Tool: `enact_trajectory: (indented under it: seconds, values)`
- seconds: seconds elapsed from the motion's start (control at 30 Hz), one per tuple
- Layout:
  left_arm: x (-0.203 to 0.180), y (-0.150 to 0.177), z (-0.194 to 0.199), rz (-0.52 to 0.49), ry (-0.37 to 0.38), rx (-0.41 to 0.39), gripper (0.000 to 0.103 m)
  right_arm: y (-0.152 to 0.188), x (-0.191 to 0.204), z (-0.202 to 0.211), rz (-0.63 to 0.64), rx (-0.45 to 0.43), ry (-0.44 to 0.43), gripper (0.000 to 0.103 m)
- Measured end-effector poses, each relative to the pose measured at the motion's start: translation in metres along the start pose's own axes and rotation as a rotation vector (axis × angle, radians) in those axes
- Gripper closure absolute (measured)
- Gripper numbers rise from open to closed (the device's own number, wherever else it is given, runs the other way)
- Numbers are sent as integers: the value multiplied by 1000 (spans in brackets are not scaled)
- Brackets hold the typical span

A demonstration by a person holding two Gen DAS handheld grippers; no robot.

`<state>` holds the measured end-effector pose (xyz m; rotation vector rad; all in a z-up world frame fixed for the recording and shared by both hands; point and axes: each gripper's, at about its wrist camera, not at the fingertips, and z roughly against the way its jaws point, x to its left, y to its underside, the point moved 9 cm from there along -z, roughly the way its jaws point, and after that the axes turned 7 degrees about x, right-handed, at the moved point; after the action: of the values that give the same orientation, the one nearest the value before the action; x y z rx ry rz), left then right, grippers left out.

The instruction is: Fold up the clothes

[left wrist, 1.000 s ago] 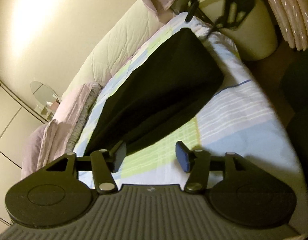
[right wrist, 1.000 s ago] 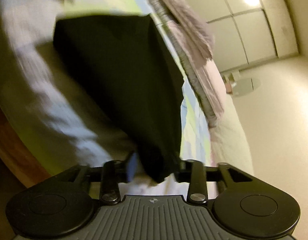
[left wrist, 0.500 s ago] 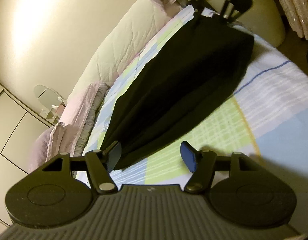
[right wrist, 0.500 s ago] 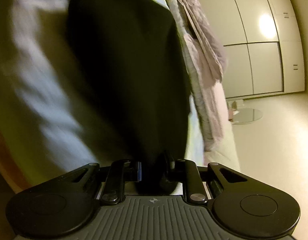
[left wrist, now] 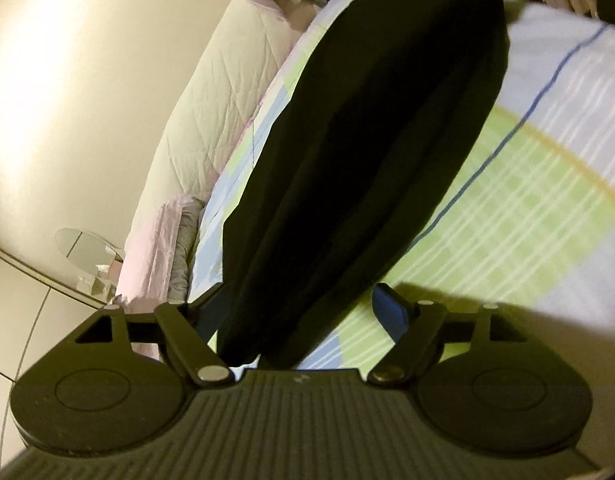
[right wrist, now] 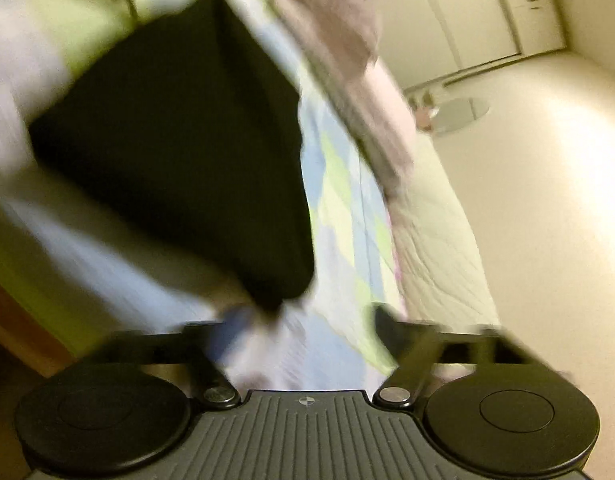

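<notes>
**Dark garment lying long on the bed, both grippers spread**

On my left, the left gripper (left wrist: 303, 316) stands spread around the near end of the dark garment (left wrist: 371, 168); cloth runs between the fingers, but the right pad sits clear of it, so I see no pinch. The garment lies as a long narrow strip on the checked bedsheet (left wrist: 527, 208). On my right, the right gripper (right wrist: 307, 328) is also spread, just short of the garment's corner.

I judge a fold along its length is in hand; next I'd need both ends pinched.

The left view is sharp and shows the strip's full length; the right view is blurred.
</notes>
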<state>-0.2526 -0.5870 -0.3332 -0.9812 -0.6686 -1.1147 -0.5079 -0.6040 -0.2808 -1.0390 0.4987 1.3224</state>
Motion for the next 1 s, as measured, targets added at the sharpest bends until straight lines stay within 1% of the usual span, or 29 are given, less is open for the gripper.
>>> enact_trajectory:
  seconds: [0.07,0.27,0.37,0.4,0.5,0.53,0.57,0.6,0.63,0.67,0.7,0.73,0.77,0.87,0.93,0.97,1.0]
  values:
    - [2,3,-3,-6,-1,-3,26,-21,17,29,-68,-44,-84,21]
    - [5,13,-10,-22,1,-3,22,-80,75,29,-96,-46,-210,21]
    - [6,12,-10,-35,7,-12,19,-107,104,27,-104,-40,-263,21]
    - [6,12,-11,-44,12,-17,18,-106,109,22,-83,-20,-241,21]
    - [6,11,-14,-73,14,-40,12,-106,104,8,29,-9,-143,22]
    - [7,10,-17,-84,14,-47,11,-103,96,1,64,-1,-116,27]
    - [8,9,-19,-100,11,-52,10,-98,89,-2,77,3,-115,31]
    - [8,9,-22,-116,9,-56,10,-94,85,-4,82,8,-116,33]
    - [9,8,-26,-135,3,-59,10,-90,82,-5,96,8,-111,42]
    - [10,6,-30,-153,-4,-63,10,-85,81,-5,110,8,-111,53]
    - [11,5,-34,-171,-10,-66,10,-80,81,-5,122,7,-113,59]
    - [12,4,-39,-185,-15,-65,9,-77,82,-4,130,2,-119,67]
    - [13,3,-44,-196,-12,-64,9,-74,84,-4,137,-3,-125,71]
    - [18,1,-56,-217,4,-52,9,-70,86,-5,120,-15,-143,76]
    - [20,1,-63,-238,14,-31,19,-71,81,0,89,-25,-155,80]
    - [21,1,-67,-250,21,-18,35,-72,76,3,74,-34,-160,82]
    - [19,2,-71,-265,31,1,57,-72,71,5,59,-42,-164,83]
